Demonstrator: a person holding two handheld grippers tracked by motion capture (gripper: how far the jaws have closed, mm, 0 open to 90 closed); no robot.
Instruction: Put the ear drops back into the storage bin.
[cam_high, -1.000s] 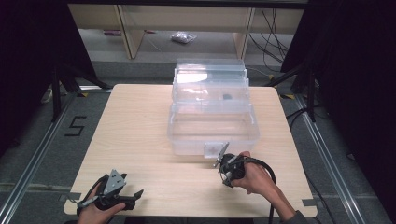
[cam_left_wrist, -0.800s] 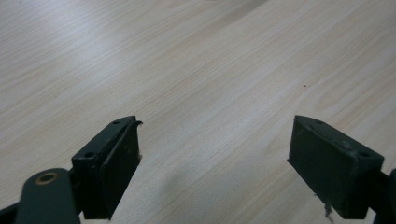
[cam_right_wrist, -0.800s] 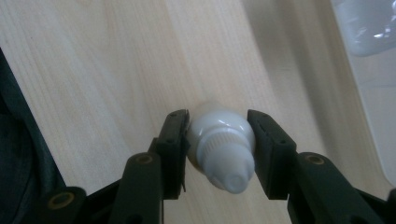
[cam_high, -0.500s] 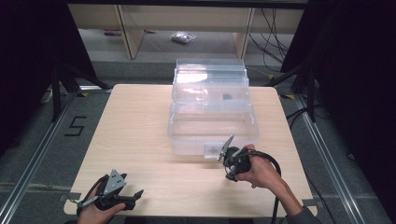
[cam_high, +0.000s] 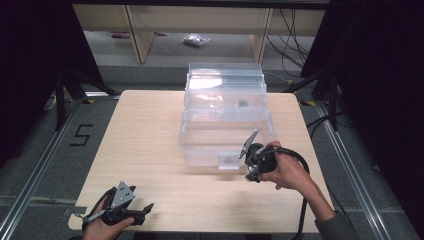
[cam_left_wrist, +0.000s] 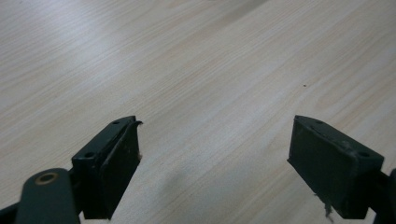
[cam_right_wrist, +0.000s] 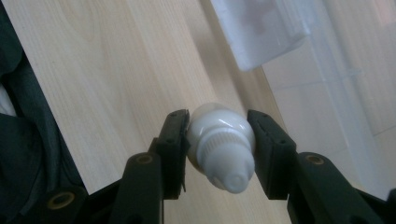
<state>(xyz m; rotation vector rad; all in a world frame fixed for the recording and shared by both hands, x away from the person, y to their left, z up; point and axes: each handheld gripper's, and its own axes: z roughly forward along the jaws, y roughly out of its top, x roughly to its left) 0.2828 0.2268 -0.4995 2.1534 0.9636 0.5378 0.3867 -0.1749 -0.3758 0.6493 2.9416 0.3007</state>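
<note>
One pale wooden table (cam_high: 150, 130) carries the scene, bare across its left half and along its near edge. Toward the far right of it stands a clear plastic box (cam_high: 225, 120), built in stepped tiers, with a small clear latch (cam_high: 229, 161) on its near wall.

At the box's near right corner a person's hand holds the right gripper (cam_high: 251, 165), its jaws pinching a small white bottle (cam_right_wrist: 222, 144) by the shoulder, cap end toward the camera, held clear of the tabletop just beside the box's near wall. In the right gripper view a clear part of the box (cam_right_wrist: 261, 30) appears beyond the bottle.

The left gripper (cam_high: 142, 209) sits low at the table's near left corner, jaws spread wide with nothing between them, over bare wood (cam_left_wrist: 196, 70).

By the look of it, the step in hand is carrying the gripped bottle toward the box. The next move would call for raising it above the near wall, which stands close in front, then bringing it over an open tier before letting go. The tight spot is that wall and the latch; whether the tiers are open at the top cannot be told through the clear plastic. The left side offers ample room, and the right edge of the table lies near the working hand.
</note>
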